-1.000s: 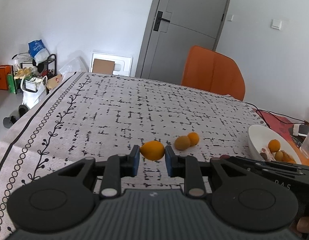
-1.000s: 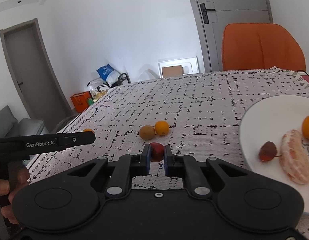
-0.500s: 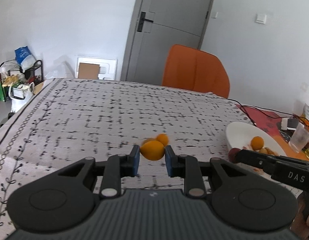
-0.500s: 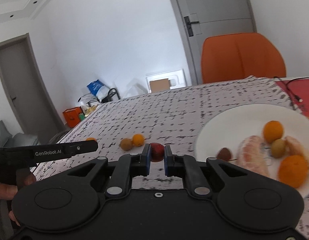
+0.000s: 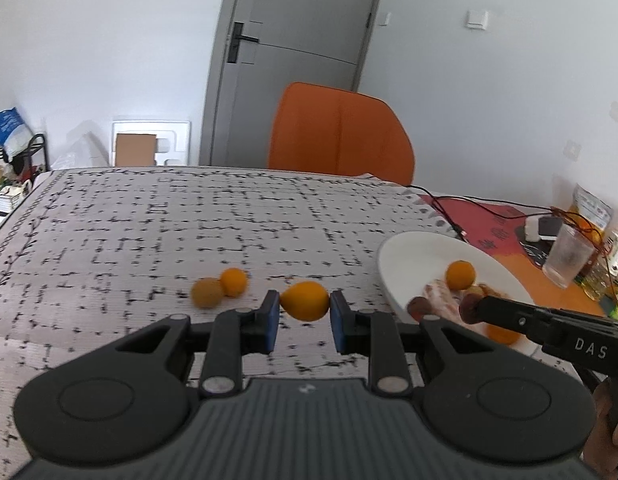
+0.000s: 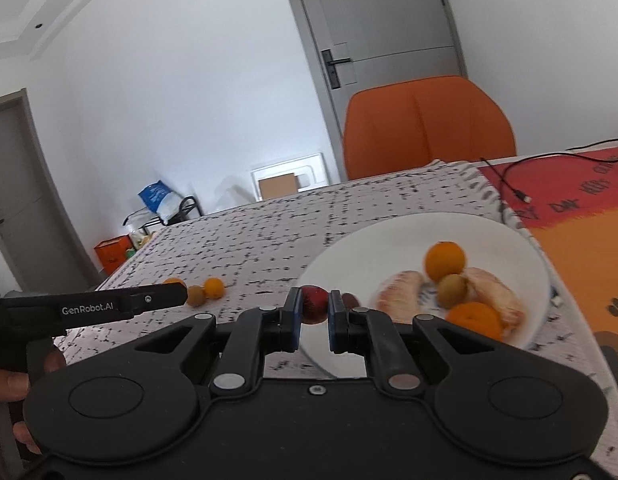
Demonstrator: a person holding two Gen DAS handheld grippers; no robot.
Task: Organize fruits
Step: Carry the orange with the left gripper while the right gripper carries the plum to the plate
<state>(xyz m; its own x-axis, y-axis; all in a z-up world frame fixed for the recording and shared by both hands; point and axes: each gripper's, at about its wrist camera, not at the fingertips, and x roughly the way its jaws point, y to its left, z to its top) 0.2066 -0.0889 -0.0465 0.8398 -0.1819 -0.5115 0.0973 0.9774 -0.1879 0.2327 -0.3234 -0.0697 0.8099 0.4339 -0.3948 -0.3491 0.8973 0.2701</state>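
Note:
My left gripper (image 5: 304, 307) is shut on a yellow-orange fruit (image 5: 305, 301) and holds it above the patterned tablecloth, left of the white plate (image 5: 413, 252). My right gripper (image 6: 313, 307) is shut on a small red fruit (image 6: 313, 304) over the near left rim of the plate (image 6: 341, 256). The plate holds oranges (image 6: 445, 259), a kiwi (image 6: 453, 290), peeled citrus segments (image 6: 397, 288) and a dark fruit (image 6: 351, 301). A brown kiwi (image 5: 207, 293) and a small orange (image 5: 234, 281) lie together on the cloth.
An orange chair (image 5: 341, 132) stands at the table's far side. A red-orange mat (image 6: 589, 216) with a black cable lies right of the plate. A glass (image 5: 565, 256) and bottles stand at the far right. The grey door (image 5: 293, 60) is behind.
Both grippers have moved right toward the plate with their fruits. The right gripper's red fruit now hangs over the plate's rim; the plate looms larger in both views.

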